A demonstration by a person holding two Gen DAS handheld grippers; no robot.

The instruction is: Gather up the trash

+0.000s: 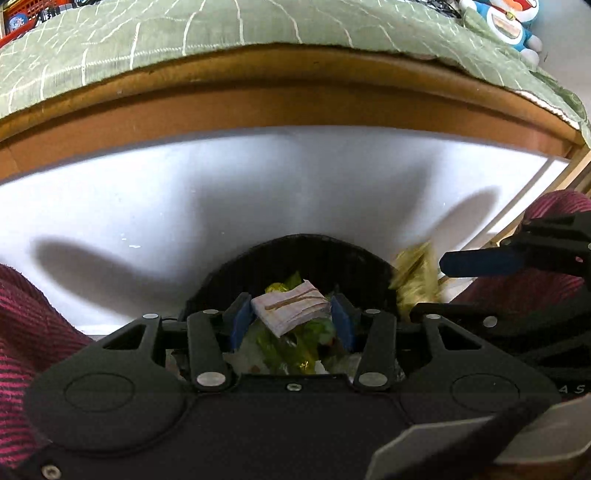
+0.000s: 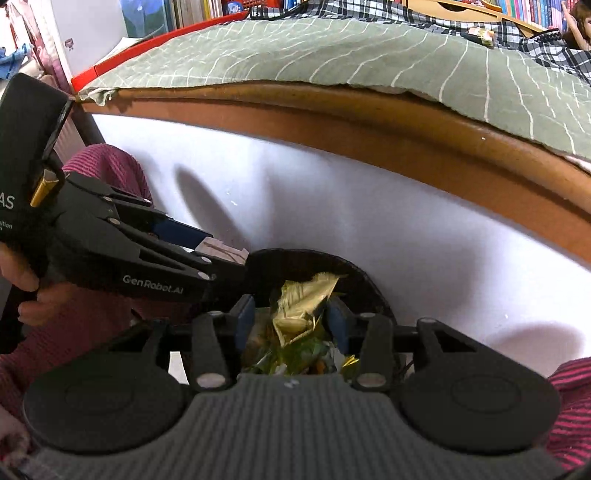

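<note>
Between the left gripper's [image 1: 291,317] blue pads sits a folded pink-striped paper [image 1: 290,308], touching or nearly touching both. Beneath it gapes the black bin [image 1: 314,254] of wrappers. A gold foil wrapper [image 2: 306,299] hangs loose between the right gripper's [image 2: 291,317] parted fingers.

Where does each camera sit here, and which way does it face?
Left wrist: on the left gripper, looking down its fingers into the black bin, folded paper between them; striped sleeves at both sides.
Right wrist: on the right gripper, facing down into the bin, gold wrapper between its fingers; a hand holds the left gripper.
Shared: bin, white bed side, green bedspread, each other's gripper.
</note>
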